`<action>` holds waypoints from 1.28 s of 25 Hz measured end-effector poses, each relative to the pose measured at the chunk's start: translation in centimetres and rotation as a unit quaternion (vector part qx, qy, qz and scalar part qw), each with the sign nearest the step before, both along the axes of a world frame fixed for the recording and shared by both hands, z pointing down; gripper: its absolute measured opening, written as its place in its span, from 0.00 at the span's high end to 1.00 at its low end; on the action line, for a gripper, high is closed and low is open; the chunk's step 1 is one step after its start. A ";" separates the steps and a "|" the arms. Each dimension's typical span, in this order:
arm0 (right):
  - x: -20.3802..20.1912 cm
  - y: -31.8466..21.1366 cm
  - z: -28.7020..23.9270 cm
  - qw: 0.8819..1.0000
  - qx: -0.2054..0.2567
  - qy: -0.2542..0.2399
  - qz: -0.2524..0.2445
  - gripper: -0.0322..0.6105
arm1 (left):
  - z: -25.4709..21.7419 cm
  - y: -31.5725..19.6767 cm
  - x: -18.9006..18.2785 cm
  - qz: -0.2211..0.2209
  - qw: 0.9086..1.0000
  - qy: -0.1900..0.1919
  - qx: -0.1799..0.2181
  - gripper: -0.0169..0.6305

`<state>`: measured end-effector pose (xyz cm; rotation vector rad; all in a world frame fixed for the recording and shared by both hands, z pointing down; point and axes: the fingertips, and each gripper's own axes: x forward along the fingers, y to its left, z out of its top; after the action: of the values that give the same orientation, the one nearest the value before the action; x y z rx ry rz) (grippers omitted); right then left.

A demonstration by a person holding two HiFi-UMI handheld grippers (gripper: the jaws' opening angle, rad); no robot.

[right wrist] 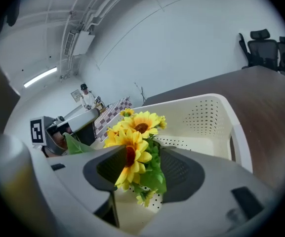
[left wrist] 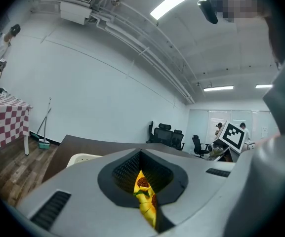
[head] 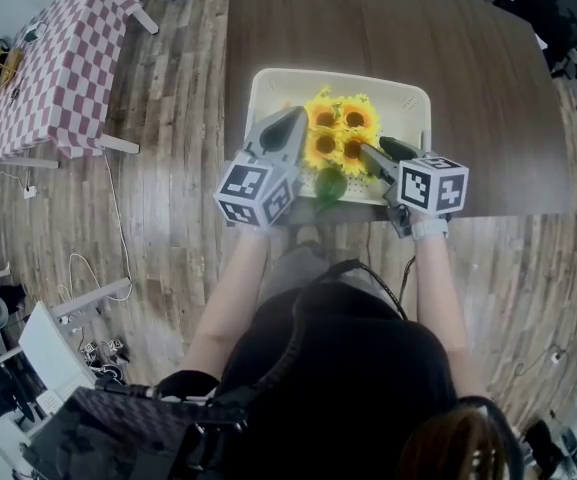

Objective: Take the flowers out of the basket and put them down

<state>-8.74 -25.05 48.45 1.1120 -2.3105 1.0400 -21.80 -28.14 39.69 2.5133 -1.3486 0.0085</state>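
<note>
A bunch of yellow sunflowers (head: 340,133) with green leaves stands in the cream perforated basket (head: 268,83) on the brown table (head: 468,68). My left gripper (head: 298,120) lies against the bunch's left side, its jaws shut. In the left gripper view (left wrist: 141,157) a sunflower (left wrist: 144,191) shows through the thin slit between the jaws. Whether it pinches anything I cannot tell. My right gripper (head: 373,155) is at the bunch's right side. In the right gripper view (right wrist: 142,172) it stands wide open, with the sunflowers (right wrist: 132,142) between its jaws and the pads clear of them.
The basket (right wrist: 216,117) sits at the table's near edge, right in front of the person. A table with a red checked cloth (head: 58,68) stands at the far left, and cables trail across the wooden floor. Office chairs (left wrist: 164,135) and people stand in the background.
</note>
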 end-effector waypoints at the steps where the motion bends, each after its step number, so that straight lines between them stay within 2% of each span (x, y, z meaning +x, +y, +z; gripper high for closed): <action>1: -0.3 0.0 0.1 1.000 -0.004 -0.004 -0.006 0.60 | 0.1 0.0 0.0 -0.001 1.000 -0.001 0.000 0.97; 3: -0.7 0.0 -0.1 1.000 -0.006 -0.018 -0.013 0.62 | 0.2 0.0 0.1 0.000 1.000 -0.005 0.001 0.97; 7: -0.9 0.0 -0.5 1.000 0.003 -0.024 -0.010 0.84 | 0.3 0.0 0.0 0.006 1.000 -0.017 0.001 0.97; 10: -1.1 -0.1 -0.8 1.000 0.010 -0.023 -0.010 0.92 | 0.6 -0.1 -0.1 0.014 1.000 -0.023 -0.009 0.95; 16: -0.7 -0.2 -0.8 0.999 0.016 -0.029 0.009 0.93 | 2.3 0.2 1.0 0.050 0.996 -0.064 -0.037 0.79; 21: -0.6 -0.7 -1.1 0.998 0.014 -0.047 0.025 0.93 | 3.1 0.3 1.8 0.084 0.991 -0.084 -0.057 0.66; 28: -0.5 -1.0 -1.0 0.998 0.012 -0.048 0.033 0.93 | 3.9 0.9 2.4 0.135 0.982 -0.116 -0.065 0.64; 32: -0.5 -1.0 -0.9 0.998 0.010 -0.054 0.038 0.93 | 4.5 1.4 3.3 0.173 0.971 -0.152 -0.062 0.64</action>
<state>-9.23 -26.10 47.54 1.1867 -2.3831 1.1329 -18.46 -26.76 44.22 2.6808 -0.9486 0.5528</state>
